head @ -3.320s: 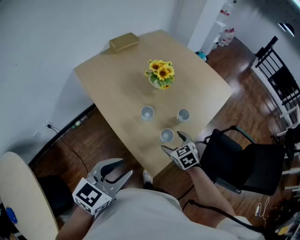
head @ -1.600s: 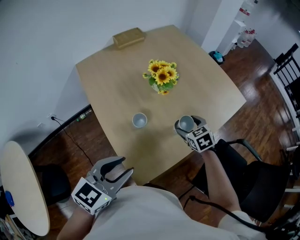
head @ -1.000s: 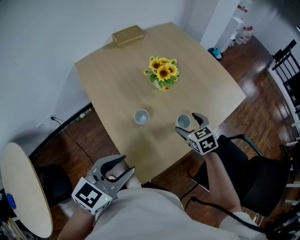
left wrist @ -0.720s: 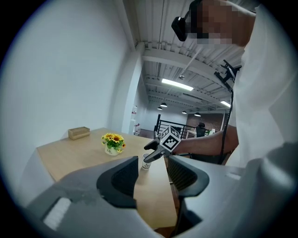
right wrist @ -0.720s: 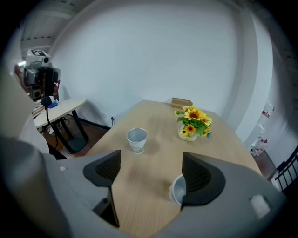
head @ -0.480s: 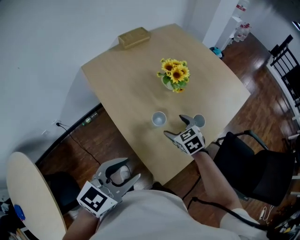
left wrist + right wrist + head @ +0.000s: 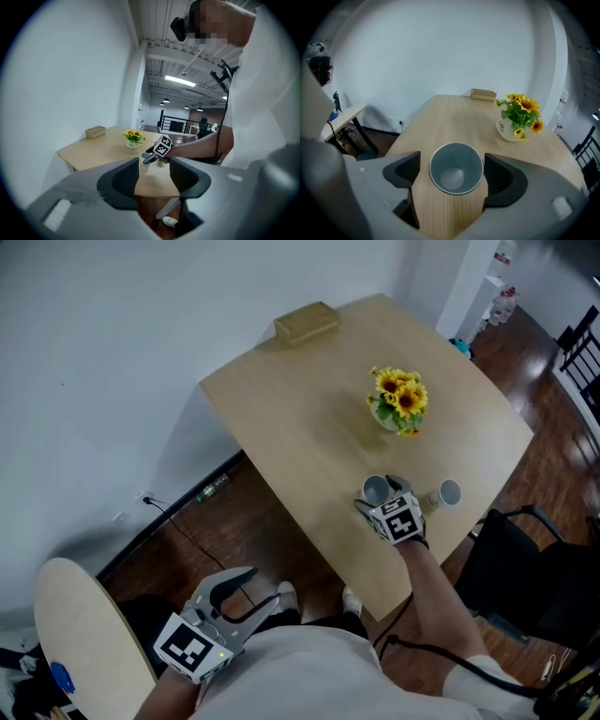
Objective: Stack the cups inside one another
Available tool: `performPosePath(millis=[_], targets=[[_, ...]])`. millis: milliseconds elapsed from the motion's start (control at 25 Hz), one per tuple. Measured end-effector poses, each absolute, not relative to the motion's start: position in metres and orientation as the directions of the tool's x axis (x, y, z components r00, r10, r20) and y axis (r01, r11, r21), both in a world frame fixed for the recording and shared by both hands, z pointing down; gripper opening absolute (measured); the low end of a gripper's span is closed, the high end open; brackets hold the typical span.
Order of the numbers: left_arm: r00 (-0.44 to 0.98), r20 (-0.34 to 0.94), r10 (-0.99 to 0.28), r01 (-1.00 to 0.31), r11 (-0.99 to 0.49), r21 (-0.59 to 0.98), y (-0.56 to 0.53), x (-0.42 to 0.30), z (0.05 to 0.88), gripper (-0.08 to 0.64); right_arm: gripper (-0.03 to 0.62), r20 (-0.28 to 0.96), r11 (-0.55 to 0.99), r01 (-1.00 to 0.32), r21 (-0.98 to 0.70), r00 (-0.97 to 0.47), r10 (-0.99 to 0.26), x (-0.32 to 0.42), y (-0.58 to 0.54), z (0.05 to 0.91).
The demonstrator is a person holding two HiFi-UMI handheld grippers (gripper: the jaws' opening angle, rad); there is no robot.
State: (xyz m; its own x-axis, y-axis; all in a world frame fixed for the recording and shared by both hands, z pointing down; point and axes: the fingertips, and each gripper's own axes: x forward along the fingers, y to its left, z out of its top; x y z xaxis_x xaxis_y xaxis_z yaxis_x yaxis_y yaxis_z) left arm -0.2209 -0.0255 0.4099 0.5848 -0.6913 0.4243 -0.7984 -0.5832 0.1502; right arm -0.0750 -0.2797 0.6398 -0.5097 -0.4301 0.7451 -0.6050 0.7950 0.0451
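Bracketing an upright cup (image 7: 456, 168) on the worktop (image 7: 445, 112) with the right gripper (image 7: 452, 169), jaws spread either side of the rim. Revealing the cup's bare inside only in the right gripper view. Catching from the head view alone a second cup (image 7: 448, 492), standing near the worktop's edge just right of that gripper. Holding the left gripper (image 7: 255, 591) low, off the worktop, jaws apart on nothing. Leaving any contact between right pads and cup hard to judge, likewise any nesting inside the second cup.
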Motion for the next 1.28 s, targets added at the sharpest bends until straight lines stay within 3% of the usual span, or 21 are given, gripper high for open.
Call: performPosePath(millis=[120,800,1280], targets=[[0.603,0.435,-0.669,-0.781,-0.606,0.150,-0.034,-0.232,0.417,0.219,0.353,0.730,0.775,-0.629,0.063,-0.500,-0.466,-0.075,-0.285,0.639],[0.835,0.314,-0.452,-0.517,-0.839,0.167,-0.077,-0.114,0.393,0.219,0.344,0.678,0.708,-0.702,0.079,-0.482,-0.554,0.030,-0.255,0.536],[0.812,0.283,-0.511,-0.571,-0.797,0.197,-0.081,-0.056,0.400,0.219,0.344,0.654,0.679,-0.722,0.133,-0.451,-0.607,0.125,-0.304,0.498]])
